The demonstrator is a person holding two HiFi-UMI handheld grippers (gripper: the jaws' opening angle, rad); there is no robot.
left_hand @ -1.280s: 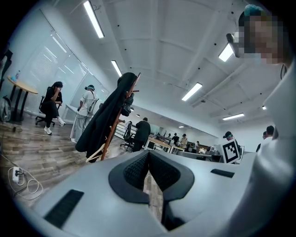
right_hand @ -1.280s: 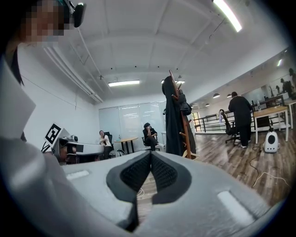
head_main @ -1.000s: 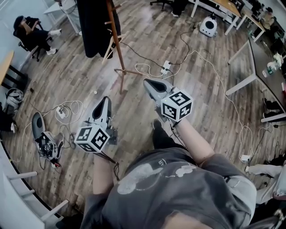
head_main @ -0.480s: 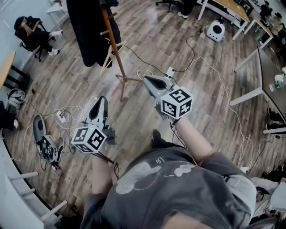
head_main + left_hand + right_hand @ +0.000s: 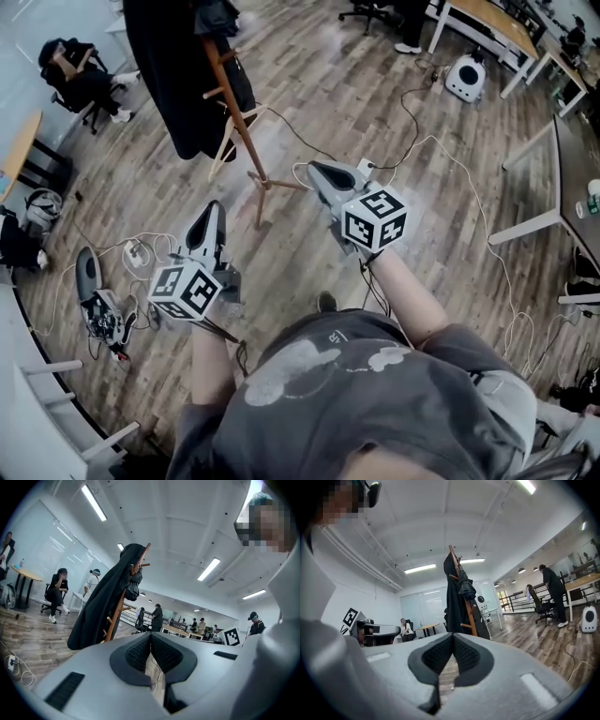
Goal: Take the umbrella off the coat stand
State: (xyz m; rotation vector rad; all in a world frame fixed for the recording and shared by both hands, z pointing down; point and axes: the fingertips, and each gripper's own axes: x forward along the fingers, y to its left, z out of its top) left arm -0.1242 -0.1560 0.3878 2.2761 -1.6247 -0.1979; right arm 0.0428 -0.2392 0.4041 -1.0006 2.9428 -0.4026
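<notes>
A wooden coat stand (image 5: 236,122) rises ahead of me on the plank floor, with a long black coat (image 5: 173,75) draped over it. A dark folded umbrella (image 5: 464,586) hangs from a peg near the top, beside the coat; the left gripper view shows the umbrella (image 5: 133,588) too. My left gripper (image 5: 215,208) and right gripper (image 5: 313,170) are both held level, short of the stand's feet and pointing towards it. Each has its jaws shut with nothing between them, as seen at the left gripper (image 5: 150,635) and right gripper (image 5: 453,635).
Cables and a power strip (image 5: 366,167) lie on the floor by the stand's base. A white round device (image 5: 466,77) and desks (image 5: 525,169) stand to the right. A person sits on a chair (image 5: 80,80) at upper left. Loose gear (image 5: 98,300) lies at left.
Both grippers and the view have advanced towards the coat stand, which now sits lower and nearer in the head view. The jaws have stayed shut.
</notes>
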